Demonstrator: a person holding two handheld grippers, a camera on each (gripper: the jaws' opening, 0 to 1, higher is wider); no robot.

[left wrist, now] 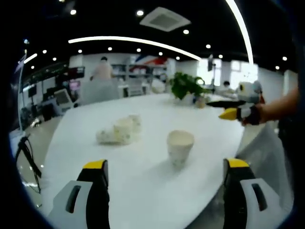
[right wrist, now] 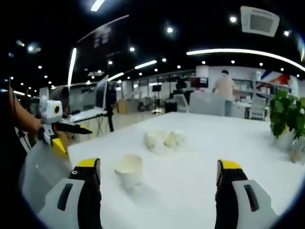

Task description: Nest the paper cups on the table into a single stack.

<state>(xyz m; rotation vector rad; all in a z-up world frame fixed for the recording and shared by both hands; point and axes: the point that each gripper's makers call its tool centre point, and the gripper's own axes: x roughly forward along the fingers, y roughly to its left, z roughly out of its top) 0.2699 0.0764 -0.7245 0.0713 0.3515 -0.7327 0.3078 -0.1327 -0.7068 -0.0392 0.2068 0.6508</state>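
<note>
Nearest to me in the left gripper view is my left hand-held gripper [left wrist: 164,176], jaws spread wide at the bottom of the frame with nothing between them. Just above that gap, right of centre, one upright paper cup [left wrist: 180,146] stands alone on the white table [left wrist: 143,191]. Further up and left of centre sits a small cluster of cups [left wrist: 121,130]; they blur together, so I cannot count them or tell whether any lie on their sides.

My right hand-held gripper [right wrist: 159,183] is likewise wide apart and empty at the bottom of the right gripper view, with the lone cup at lower left of centre and the cluster above the middle. It also shows at the right edge of the left view, hanging off the table's edge; from there I cannot tell its jaws.

To begin well, I judge the lone cup the easiest first pick: I should straddle it near the rim, squeeze lightly so the paper does not crush, and keep it upright while carrying it to the cluster. A potted plant [left wrist: 185,86] stands beyond.
</note>
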